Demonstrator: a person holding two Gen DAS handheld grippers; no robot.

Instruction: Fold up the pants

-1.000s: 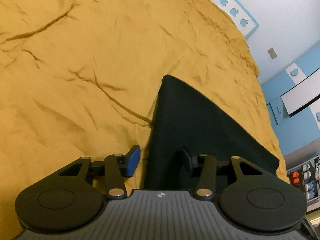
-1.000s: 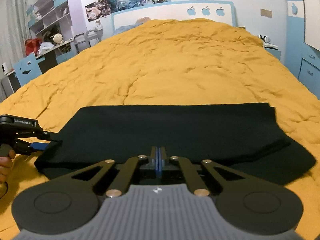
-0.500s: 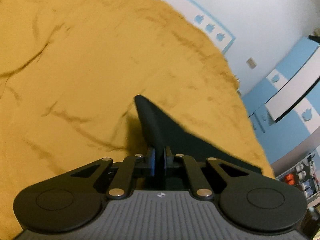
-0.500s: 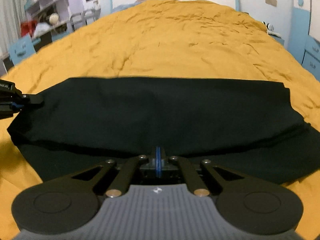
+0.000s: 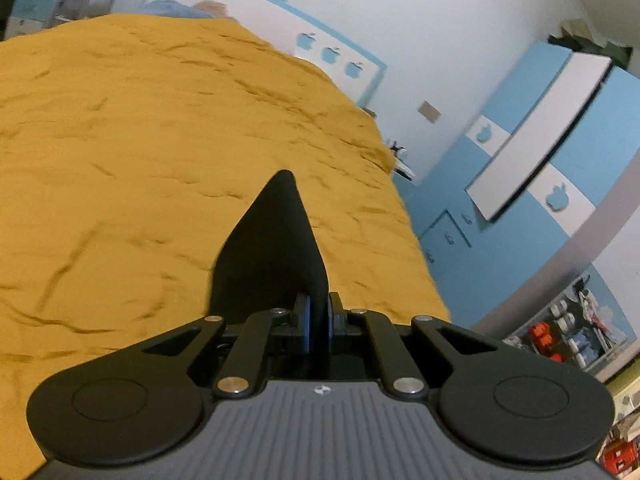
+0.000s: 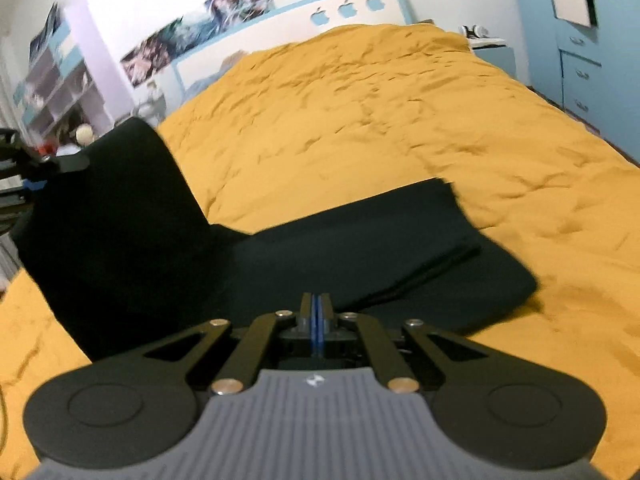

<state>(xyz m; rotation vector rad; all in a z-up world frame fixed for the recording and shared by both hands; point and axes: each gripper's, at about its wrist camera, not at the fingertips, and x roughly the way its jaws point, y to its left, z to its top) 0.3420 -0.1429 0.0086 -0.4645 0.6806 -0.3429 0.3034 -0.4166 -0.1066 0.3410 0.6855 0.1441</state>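
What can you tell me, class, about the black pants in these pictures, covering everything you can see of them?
The black pants are plain, dark, soft-looking fabric, lying partly on the mustard-yellow bedspread. Their right portion rests flat, showing layered edges. Their left end is lifted off the bed, pinched by the left gripper, and stands up as a raised flap. The right gripper is closed at the near edge; whether it holds fabric cannot be told. Details such as pockets are not visible.

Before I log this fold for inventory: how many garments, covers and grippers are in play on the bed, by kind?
Black pants: 1
Mustard bed cover: 1
Grippers: 2, the left gripper and the right gripper, each pinching the pants
Total: 4
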